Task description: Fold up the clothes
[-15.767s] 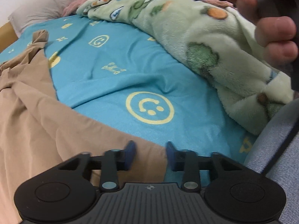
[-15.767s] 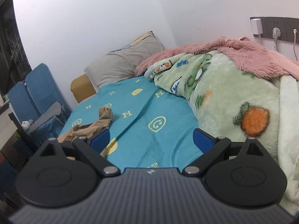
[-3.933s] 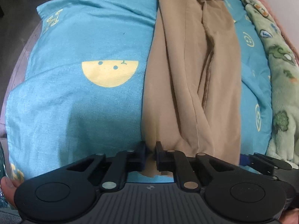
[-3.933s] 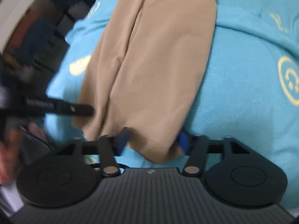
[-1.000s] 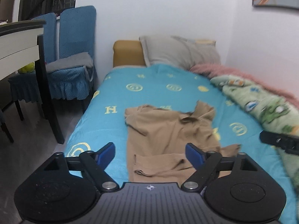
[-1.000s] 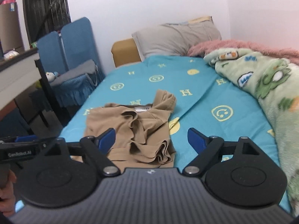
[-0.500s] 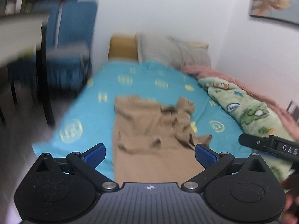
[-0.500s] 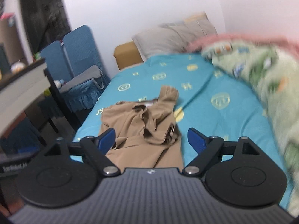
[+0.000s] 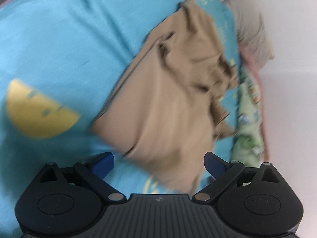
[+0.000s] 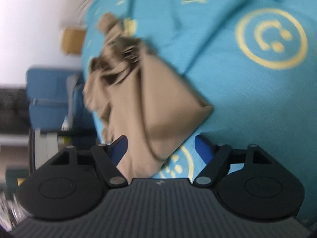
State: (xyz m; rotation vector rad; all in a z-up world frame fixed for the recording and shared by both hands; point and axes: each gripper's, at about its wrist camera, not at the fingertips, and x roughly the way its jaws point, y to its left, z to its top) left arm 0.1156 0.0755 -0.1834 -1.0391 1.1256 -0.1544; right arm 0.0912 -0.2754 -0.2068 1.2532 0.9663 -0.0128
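A tan garment [image 9: 168, 109], folded over with its far end bunched, lies on the blue smiley-print bed sheet [image 9: 49, 49]. My left gripper [image 9: 158, 162] hangs just above the garment's near edge, rolled sideways. Its jaws are wide and closing, the cloth's edge lies between the blue fingertips [image 9: 103, 162], and no pad presses on it. In the right wrist view the same garment [image 10: 158, 109] runs down to my right gripper [image 10: 161, 150]. Those jaws are closing too, with the near corner of cloth between them. The left fingertip [image 10: 118, 148] is right at the cloth. Both views are blurred.
A grey pillow [image 9: 249, 25] and a green printed blanket [image 9: 247, 123] lie along the far side of the bed. Blue chairs [image 10: 49, 91] stand beside the bed, near a brown headboard [image 10: 72, 40]. Bare sheet [image 10: 247, 109] spreads around the garment.
Both grippers have dropped toward the bed and rolled, so the room now looks tilted. The garment, earlier ahead of the fingers, now sits between them. The right jaws have narrowed a little.
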